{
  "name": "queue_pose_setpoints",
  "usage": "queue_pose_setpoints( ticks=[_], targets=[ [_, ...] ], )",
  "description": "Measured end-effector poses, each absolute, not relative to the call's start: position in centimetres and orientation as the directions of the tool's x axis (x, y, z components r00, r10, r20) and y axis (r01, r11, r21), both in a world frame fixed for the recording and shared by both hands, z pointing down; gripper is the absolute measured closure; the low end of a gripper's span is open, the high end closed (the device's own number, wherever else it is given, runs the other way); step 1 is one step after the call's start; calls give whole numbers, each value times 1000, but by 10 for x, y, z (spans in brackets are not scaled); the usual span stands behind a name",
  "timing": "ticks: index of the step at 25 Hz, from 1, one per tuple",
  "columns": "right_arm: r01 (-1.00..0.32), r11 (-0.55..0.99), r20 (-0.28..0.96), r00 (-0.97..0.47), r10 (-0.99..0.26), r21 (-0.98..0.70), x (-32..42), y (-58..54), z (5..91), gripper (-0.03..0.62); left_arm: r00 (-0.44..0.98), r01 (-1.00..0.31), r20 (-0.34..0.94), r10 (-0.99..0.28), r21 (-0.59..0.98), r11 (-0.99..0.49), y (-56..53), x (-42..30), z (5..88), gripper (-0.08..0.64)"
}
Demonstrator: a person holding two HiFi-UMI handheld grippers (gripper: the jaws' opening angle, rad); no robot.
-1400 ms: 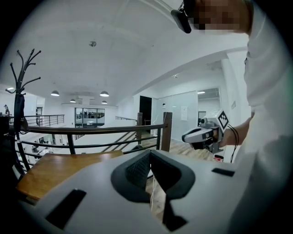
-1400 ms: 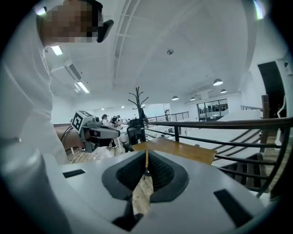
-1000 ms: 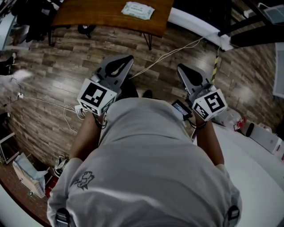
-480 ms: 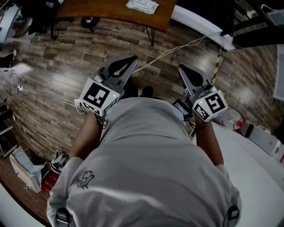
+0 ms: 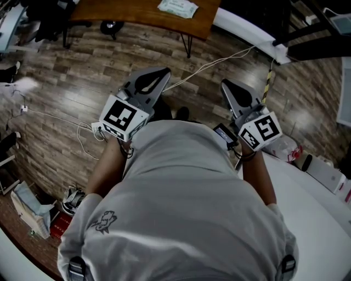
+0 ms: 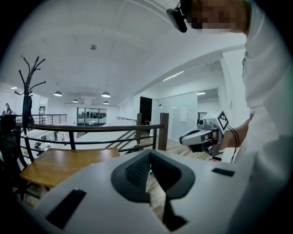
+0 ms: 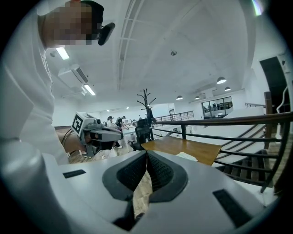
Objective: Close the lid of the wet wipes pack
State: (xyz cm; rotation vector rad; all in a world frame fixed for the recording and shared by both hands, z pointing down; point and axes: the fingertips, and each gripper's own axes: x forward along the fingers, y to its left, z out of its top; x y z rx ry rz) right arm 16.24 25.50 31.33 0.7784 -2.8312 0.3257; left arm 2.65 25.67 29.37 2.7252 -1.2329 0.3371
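The wet wipes pack [image 5: 177, 7], pale green, lies on a brown wooden table [image 5: 109, 16] at the top edge of the head view, far ahead of both grippers. In the right gripper view the pack [image 7: 187, 156] shows as a pale strip on the table top; whether its lid is open or closed I cannot tell. My left gripper [image 5: 155, 77] is held in the air in front of the person's chest, over the plank floor, and its jaws [image 6: 150, 154] are shut and hold nothing. My right gripper [image 5: 228, 89] is held beside it, also shut [image 7: 146, 153] and holding nothing.
White cables [image 5: 208, 66] run across the wood floor between me and the table. A white curved desk [image 5: 323, 219] fills the lower right. Bags and clutter [image 5: 33, 211] lie at the lower left. A dark railing [image 7: 229, 123] and a coat stand [image 6: 28, 91] stand beyond the table.
The table and pack sit slightly higher and further right in the head view. Both grippers keep the same pose, jaws unchanged.
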Motion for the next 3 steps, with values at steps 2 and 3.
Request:
queue_pose_setpoints(
  ticks=[2,3],
  targets=[
    [-523,837,237,-844,-482,-160,160,253,312,557,643,-752,254,-723,28,-659,255,24,293,546],
    [-524,837,237,-843,-482,-160,158,251,312,557,644,-751,253,-722,28,-659,254,23,293,548]
  ],
)
